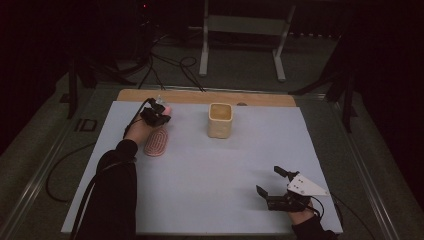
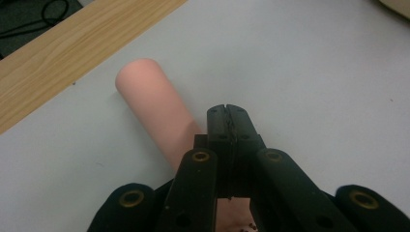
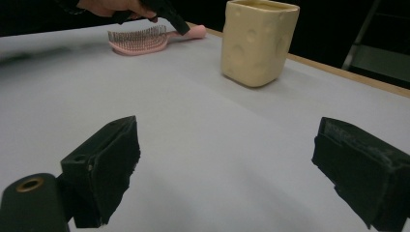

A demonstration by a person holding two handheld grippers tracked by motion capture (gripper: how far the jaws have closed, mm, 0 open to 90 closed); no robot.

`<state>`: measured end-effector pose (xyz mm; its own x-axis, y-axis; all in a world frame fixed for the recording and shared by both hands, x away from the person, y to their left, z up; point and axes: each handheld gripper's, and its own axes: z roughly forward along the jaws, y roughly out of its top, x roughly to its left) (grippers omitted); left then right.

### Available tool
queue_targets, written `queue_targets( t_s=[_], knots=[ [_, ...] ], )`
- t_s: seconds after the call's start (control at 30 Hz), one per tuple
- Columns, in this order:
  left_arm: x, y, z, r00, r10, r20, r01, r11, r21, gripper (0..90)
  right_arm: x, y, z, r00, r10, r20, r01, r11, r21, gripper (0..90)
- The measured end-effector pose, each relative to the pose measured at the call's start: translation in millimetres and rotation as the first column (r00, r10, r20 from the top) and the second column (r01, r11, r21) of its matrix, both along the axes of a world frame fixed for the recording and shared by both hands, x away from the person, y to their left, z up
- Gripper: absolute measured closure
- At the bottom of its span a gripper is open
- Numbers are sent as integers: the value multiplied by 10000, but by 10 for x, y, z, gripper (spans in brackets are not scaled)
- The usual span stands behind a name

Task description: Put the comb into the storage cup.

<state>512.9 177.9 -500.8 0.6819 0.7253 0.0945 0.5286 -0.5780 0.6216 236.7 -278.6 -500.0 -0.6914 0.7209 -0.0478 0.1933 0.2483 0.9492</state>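
A pink hairbrush (image 1: 156, 141) lies bristles up on the white table top (image 1: 210, 170), its handle (image 2: 150, 99) pointing toward the far wooden edge. My left gripper (image 1: 158, 116) hovers over that handle. In the left gripper view the jaws (image 2: 227, 116) are shut against each other, with the handle lying beside and below them rather than between them. A cream, dimpled square cup (image 1: 220, 120) stands upright to the right of the brush. My right gripper (image 1: 270, 181) is open near the front right corner with nothing between its fingers; from it I see the brush (image 3: 140, 41), the cup (image 3: 258, 41) and the left gripper (image 3: 167, 14).
A wooden strip (image 1: 205, 97) runs along the table's far edge. Beyond it are floor cables (image 1: 165, 65) and a white metal stand (image 1: 242, 30). A wide stretch of bare table lies between the cup and the right gripper.
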Motion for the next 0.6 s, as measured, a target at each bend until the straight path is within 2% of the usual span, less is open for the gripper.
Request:
queue_targets(
  t_s=[0.17, 0.3, 0.33, 0.53, 0.6],
  knots=[
    [7, 19, -4, 9999, 129, -33, -129, 9999, 112, 900, -2, -1, 0, 10000, -7, -10, 7, 10000, 20, 93],
    [1, 93, -3, 9994, 335, -45, -332, 9984, 464, 900, -4, -4, 2, 10000, 19, 7, -19, 10000, -10, 92],
    [-8, 127, -2, 9995, 310, -18, -309, 9982, 521, 900, -4, -6, 2, 10000, 16, 18, -16, 10000, -13, 92],
    [-57, 411, 4, 9961, 882, -46, -880, 9955, 353, 900, -5, -9, 6, 10000, -12, 22, 12, 10000, 7, 93],
    [-74, 499, 10, 9944, 1052, -80, -1048, 9936, 421, 900, -5, -3, 5, 10000, -8, 22, 8, 10000, -27, 93]
  ],
)
